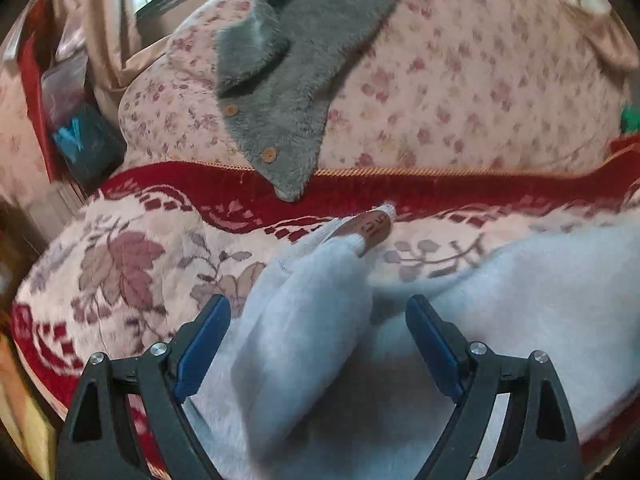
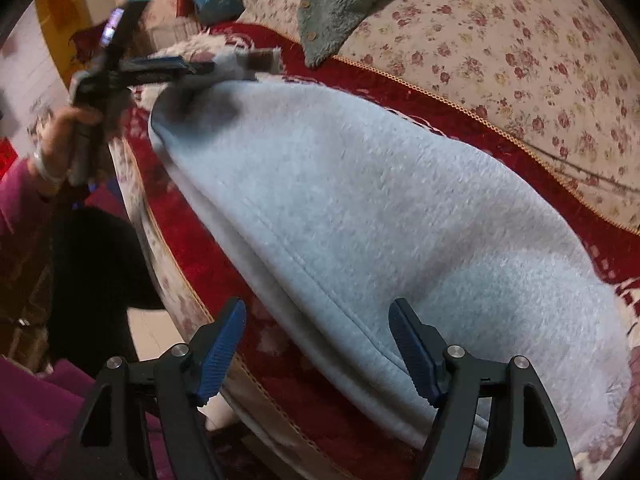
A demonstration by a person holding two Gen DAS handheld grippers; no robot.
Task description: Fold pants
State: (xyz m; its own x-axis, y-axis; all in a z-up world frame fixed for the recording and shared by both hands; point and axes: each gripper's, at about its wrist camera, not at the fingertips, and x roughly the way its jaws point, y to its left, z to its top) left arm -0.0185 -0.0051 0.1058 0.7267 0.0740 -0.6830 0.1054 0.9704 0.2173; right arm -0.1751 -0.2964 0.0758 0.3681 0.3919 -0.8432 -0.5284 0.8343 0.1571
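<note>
Light grey fleece pants (image 1: 540, 280) lie folded lengthwise on a red and cream floral cover (image 1: 120, 260). One end with a brown label (image 1: 374, 226) points toward the sofa back. My left gripper (image 1: 318, 308) is open, and a raised fold of the pants passes between its blue pads without being pressed. In the right wrist view the pants (image 2: 360, 200) stretch away to the upper left. My right gripper (image 2: 318, 306) is open over their near hemmed edge. The left gripper (image 2: 132, 68), held by a hand (image 2: 60, 132), hovers at the far end by the label (image 2: 262, 56).
A dark grey fleece jacket (image 1: 288, 80) with wooden buttons drapes over the floral sofa back (image 1: 480, 80), also the jacket (image 2: 344, 0) in the right wrist view. A blue bag (image 1: 80, 140) sits left of the sofa. A magenta sleeve (image 2: 16, 200) is at the left edge.
</note>
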